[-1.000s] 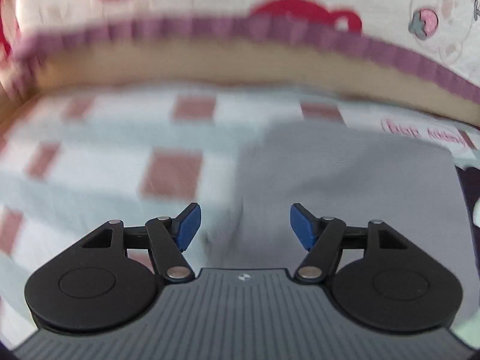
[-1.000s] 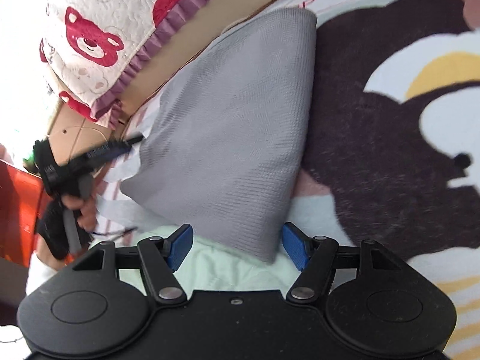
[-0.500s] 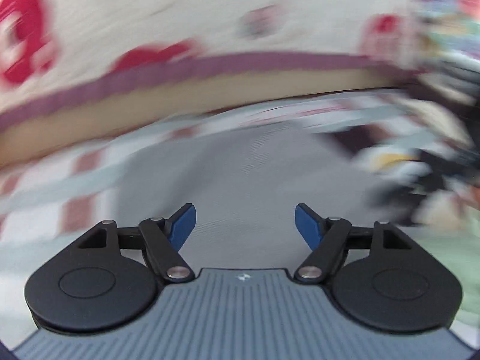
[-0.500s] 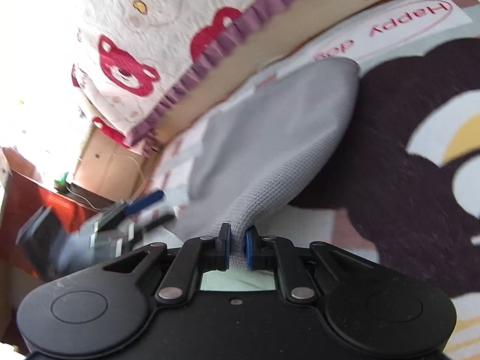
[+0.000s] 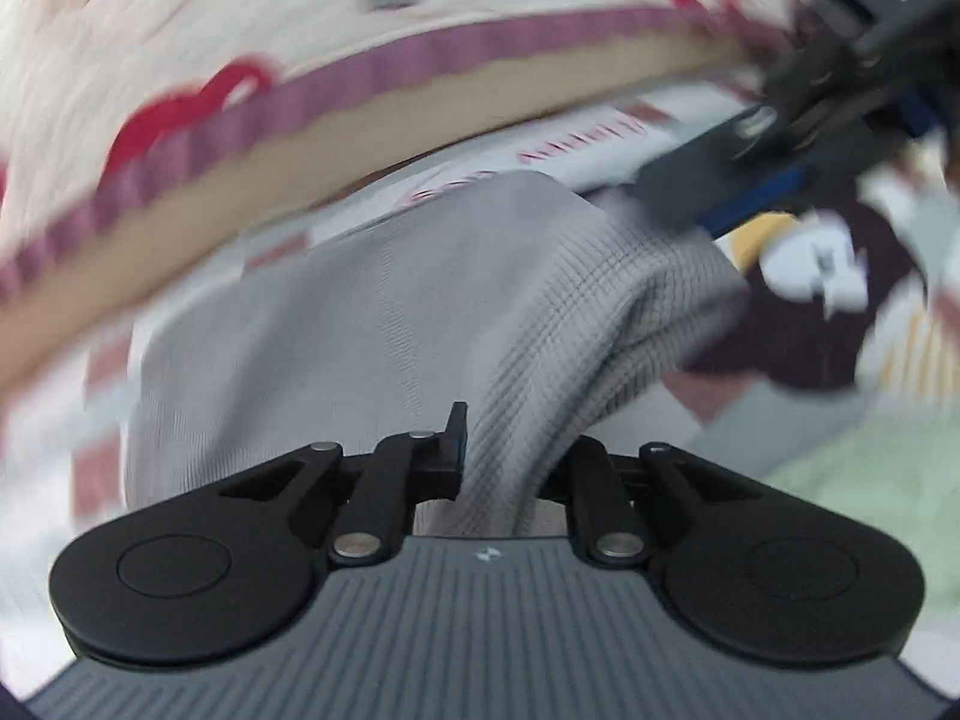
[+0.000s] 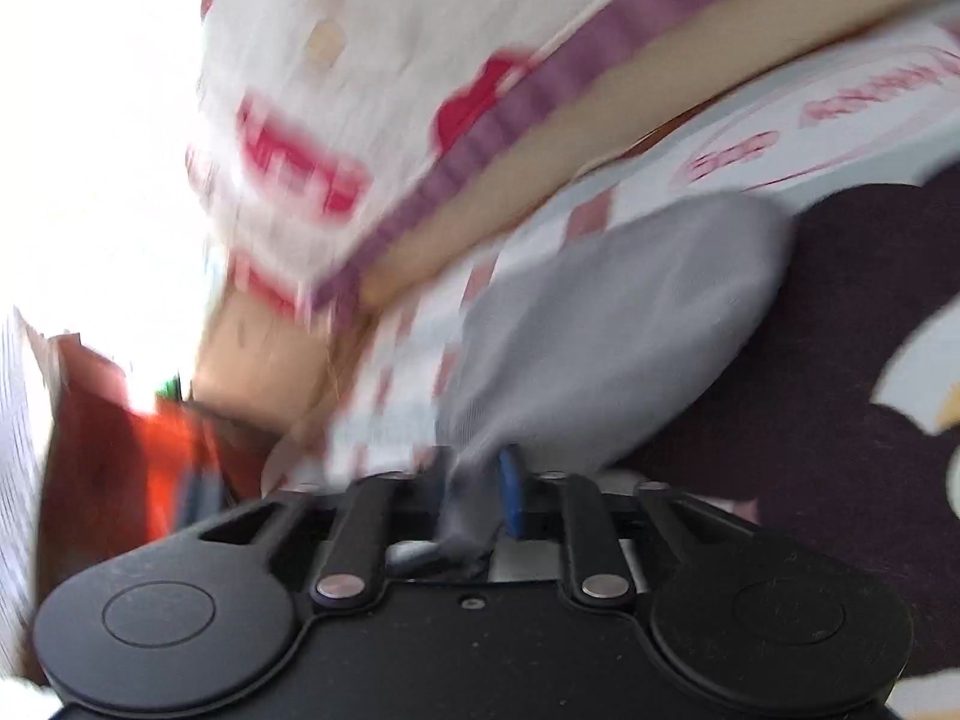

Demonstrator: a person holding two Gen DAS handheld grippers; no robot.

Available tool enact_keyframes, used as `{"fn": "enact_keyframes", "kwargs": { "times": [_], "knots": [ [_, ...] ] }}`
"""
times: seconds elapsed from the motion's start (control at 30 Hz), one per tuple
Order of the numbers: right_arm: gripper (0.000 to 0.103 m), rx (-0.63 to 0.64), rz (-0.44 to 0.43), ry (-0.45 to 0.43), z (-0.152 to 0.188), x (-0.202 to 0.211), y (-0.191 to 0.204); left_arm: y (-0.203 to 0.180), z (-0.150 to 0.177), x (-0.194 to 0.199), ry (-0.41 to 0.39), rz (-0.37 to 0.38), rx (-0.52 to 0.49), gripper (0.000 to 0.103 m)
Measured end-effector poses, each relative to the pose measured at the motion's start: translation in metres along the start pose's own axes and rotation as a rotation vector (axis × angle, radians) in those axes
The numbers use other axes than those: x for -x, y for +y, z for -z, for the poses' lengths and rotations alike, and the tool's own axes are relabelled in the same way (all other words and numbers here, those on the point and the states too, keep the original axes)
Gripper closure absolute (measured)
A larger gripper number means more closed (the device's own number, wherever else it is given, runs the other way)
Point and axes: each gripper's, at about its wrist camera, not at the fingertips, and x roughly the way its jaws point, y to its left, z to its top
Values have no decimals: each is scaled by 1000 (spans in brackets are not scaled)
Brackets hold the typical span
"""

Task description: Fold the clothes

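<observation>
A grey ribbed knit garment (image 5: 420,324) fills the centre of my left wrist view, lying on a patterned bedspread (image 5: 840,480), its near edge bunched up and rising into my left gripper (image 5: 498,462), whose two fingers are pressed in on that fold of cloth at lower centre. The right-hand side of the garment is rolled into a thick lifted ridge running toward the upper right of the frame, where my right gripper (image 5: 774,174) shows as a dark blurred shape with blue pads at the cloth's far corner; the blur hides the contact itself.

In the right wrist view the same grey garment (image 6: 600,324) stretches from lower centre up to the right of centre, and my right gripper (image 6: 477,498) is closed on a thin twisted tail of it, the blue pad (image 6: 510,492) tight against the fabric. The bedspread (image 6: 840,360) shows a dark brown cartoon patch to the right and pink-and-white checks with red lettering above the garment.

Behind the garment, across the top of both views, stands a white quilted cushion (image 5: 300,30) printed with red bears and edged with a purple frill, over a tan band. An orange-red object (image 6: 120,420) sits blurred at lower left of the right wrist view
</observation>
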Motion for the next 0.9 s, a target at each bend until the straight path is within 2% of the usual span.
{"fn": "enact_keyframes", "kwargs": {
  "times": [0.03, 0.07, 0.17, 0.33, 0.47, 0.53, 0.57, 0.6, 0.67, 0.73, 0.9],
  "knots": [
    [34, -42, 11, -35, -5, 8, -7, 6, 1, 3, -7, 6, 29, 90],
    [33, -81, 25, -68, -10, 16, -15, 11, 2, 5, -12, 10, 50, 90],
    [34, -154, 86, -18, -21, 11, -40, 18, 4, 2, -16, 14, 77, 91],
    [34, -300, 93, -11, -24, -6, -79, 21, 10, 1, -20, 10, 69, 91],
    [36, -273, 140, -17, -38, -36, -88, 24, 11, 1, -30, 7, 84, 91],
    [37, -248, 168, -19, -45, -53, -94, 23, 12, 0, -36, -20, 79, 87],
    [44, -237, 165, -8, -47, -62, -98, 22, 13, -1, -43, -37, 69, 87],
    [81, -204, 147, 21, -49, -73, -99, 21, 13, -2, -48, -44, 60, 88],
    [84, -34, 167, -11, -46, -77, -87, 18, 14, -1, -58, -32, 43, 92],
    [87, -15, 86, -122, -35, -58, -81, 13, 14, 2, -68, -6, 27, 93],
    [87, -31, 87, -301, -6, 26, -67, -26, 6, 27, -167, 54, -56, 93]
  ]
}}
